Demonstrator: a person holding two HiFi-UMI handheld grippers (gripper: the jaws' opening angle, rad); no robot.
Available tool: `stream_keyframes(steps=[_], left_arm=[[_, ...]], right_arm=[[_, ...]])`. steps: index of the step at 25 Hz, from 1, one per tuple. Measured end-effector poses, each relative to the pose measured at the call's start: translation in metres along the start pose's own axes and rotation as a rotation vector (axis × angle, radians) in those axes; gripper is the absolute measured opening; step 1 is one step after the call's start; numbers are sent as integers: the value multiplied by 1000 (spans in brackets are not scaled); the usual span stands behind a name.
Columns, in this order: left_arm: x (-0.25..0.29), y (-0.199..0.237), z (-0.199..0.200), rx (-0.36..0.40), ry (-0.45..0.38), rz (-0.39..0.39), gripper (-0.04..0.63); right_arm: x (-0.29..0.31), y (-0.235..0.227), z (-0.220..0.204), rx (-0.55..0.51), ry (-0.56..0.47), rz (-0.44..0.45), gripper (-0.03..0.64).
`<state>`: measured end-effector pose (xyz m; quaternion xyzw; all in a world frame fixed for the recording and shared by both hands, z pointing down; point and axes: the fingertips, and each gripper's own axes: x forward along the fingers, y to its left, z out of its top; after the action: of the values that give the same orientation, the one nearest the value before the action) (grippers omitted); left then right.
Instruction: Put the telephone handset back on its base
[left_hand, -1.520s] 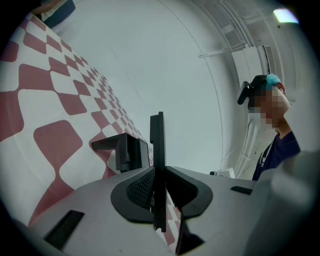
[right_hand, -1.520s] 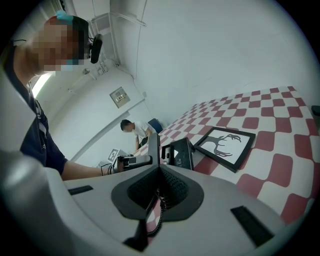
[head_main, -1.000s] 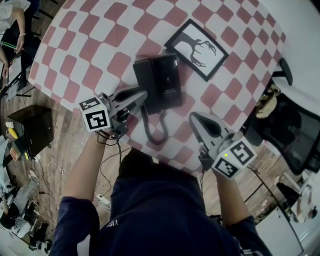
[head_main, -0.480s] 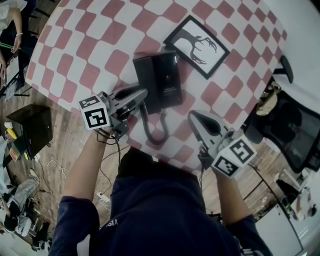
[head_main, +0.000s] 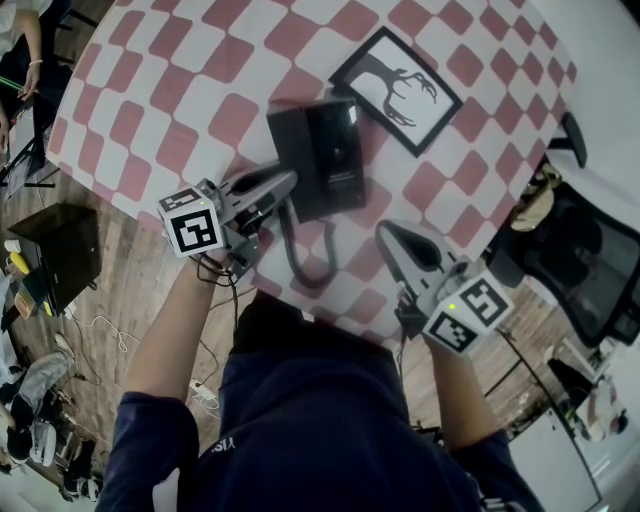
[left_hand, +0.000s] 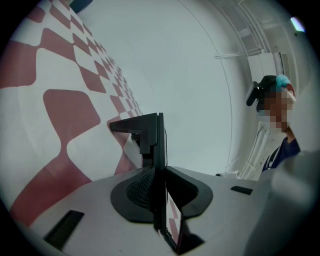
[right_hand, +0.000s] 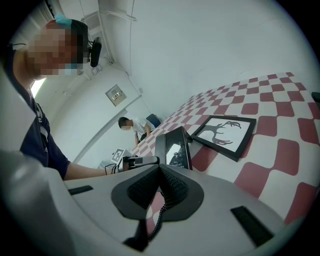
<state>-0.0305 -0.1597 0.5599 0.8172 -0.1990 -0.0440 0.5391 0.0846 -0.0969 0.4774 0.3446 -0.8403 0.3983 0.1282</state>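
Observation:
The black telephone base (head_main: 335, 155) lies on the red-and-white checked tablecloth (head_main: 180, 90). Its handset (head_main: 288, 150) rests along the base's left side. My left gripper (head_main: 287, 183) is shut on the handset's near end; in the left gripper view the dark handset (left_hand: 150, 132) stands as a thin slab between the pads of the left gripper (left_hand: 160, 170). The coiled cord (head_main: 297, 255) loops toward the table's near edge. My right gripper (head_main: 385, 232) hovers to the right of the cord, its jaws shut with nothing in them. In the right gripper view the phone (right_hand: 175, 147) lies just past the right gripper (right_hand: 159, 167).
A black-framed antler picture (head_main: 397, 90) lies just beyond the phone at the right. A black office chair (head_main: 585, 265) stands off the table's right edge. A dark box (head_main: 65, 255) and cables are on the wooden floor at the left. A person (right_hand: 132, 125) is behind the table.
The left gripper and the handset have shifted very slightly away from me along the base. The right gripper has stayed where it was.

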Motion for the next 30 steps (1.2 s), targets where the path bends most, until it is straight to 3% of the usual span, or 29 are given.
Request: stream_keyframes(steps=[11,21,30], left_arm=[[2,5,-1,-20,-8,80,120],[-4,-3,-6,30,13,139,193],[-35,-43,-4,132,28,140,195]], right_arm=[[-3,0,3,-8,-1,-14,17],[-10,12,11,-11,-35,-16,17],[-19,31,25,-49,-78,-25,17]])
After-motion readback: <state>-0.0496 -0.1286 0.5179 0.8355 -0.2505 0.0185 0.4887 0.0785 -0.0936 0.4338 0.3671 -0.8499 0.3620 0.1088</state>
